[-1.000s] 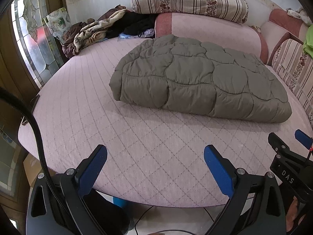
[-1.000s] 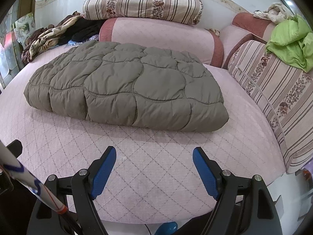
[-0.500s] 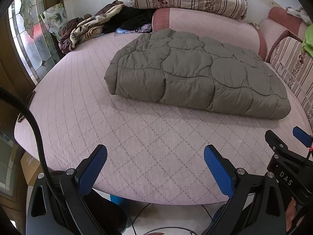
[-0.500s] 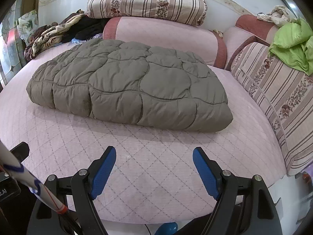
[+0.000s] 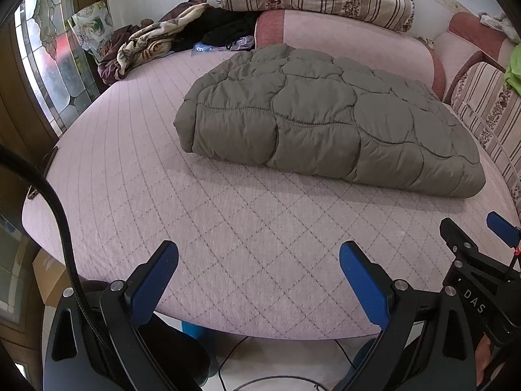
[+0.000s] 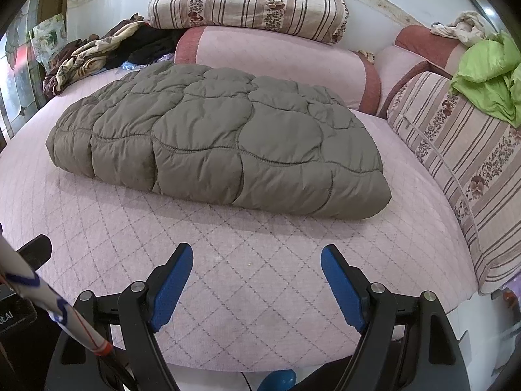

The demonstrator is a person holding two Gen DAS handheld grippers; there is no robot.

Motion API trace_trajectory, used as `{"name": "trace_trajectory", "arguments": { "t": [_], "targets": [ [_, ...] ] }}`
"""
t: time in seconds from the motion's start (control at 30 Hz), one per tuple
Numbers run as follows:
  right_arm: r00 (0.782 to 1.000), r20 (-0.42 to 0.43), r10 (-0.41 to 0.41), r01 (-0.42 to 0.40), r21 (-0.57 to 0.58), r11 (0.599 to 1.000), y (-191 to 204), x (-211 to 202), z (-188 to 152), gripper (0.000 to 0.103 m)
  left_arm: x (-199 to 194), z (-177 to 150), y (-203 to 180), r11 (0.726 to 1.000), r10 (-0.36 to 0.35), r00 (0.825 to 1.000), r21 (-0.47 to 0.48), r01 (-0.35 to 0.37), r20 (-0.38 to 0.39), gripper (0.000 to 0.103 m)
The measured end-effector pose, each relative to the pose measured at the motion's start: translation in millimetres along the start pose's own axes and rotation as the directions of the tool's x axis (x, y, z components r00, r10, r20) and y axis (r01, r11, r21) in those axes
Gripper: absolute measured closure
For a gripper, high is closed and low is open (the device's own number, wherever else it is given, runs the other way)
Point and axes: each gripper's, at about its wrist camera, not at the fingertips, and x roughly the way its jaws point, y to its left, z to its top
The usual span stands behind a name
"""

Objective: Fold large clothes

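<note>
A folded olive-grey quilted puffer coat (image 5: 325, 120) lies in a thick rectangle on the pink quilted bed (image 5: 228, 215). It also shows in the right wrist view (image 6: 221, 143). My left gripper (image 5: 259, 260) is open and empty, over the bed's front edge, well short of the coat. My right gripper (image 6: 257, 260) is open and empty, also near the front edge, short of the coat. The right gripper's tip shows at the right of the left wrist view (image 5: 501, 228).
Striped pillows (image 6: 244, 0) and pink bolsters (image 6: 280, 62) line the back. A pile of clothes (image 5: 153, 42) sits at the back left by a window (image 5: 42, 65). A green garment (image 6: 488, 75) lies on the striped cushion (image 6: 462, 150) at right.
Both grippers have drawn slightly nearer and higher over the bed; the coat sits a little lower in both views. Both stay open and empty.
</note>
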Motion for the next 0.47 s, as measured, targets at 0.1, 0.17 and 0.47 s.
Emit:
{"name": "trace_trajectory", "arguments": {
  "t": [0.1, 0.17, 0.47],
  "targets": [
    [1.0, -0.003, 0.001, -0.001, 0.001, 1.0, -0.2, 0.8, -0.6, 0.018, 0.3, -0.3, 1.5, 1.0, -0.002, 1.0, -0.001, 0.002, -0.003, 0.004],
    [1.0, -0.004, 0.001, -0.001, 0.002, 1.0, -1.2, 1.0, -0.3, 0.018, 0.0, -0.2, 1.9, 1.0, -0.001, 1.0, -0.003, 0.001, -0.001, 0.004],
    [1.0, -0.01, 0.004, -0.004, -0.001, 1.0, -0.7, 1.2, -0.7, 0.018, -0.5, -1.3, -0.3, 1.0, -0.004, 1.0, 0.004, 0.004, -0.005, 0.004]
  ]
}}
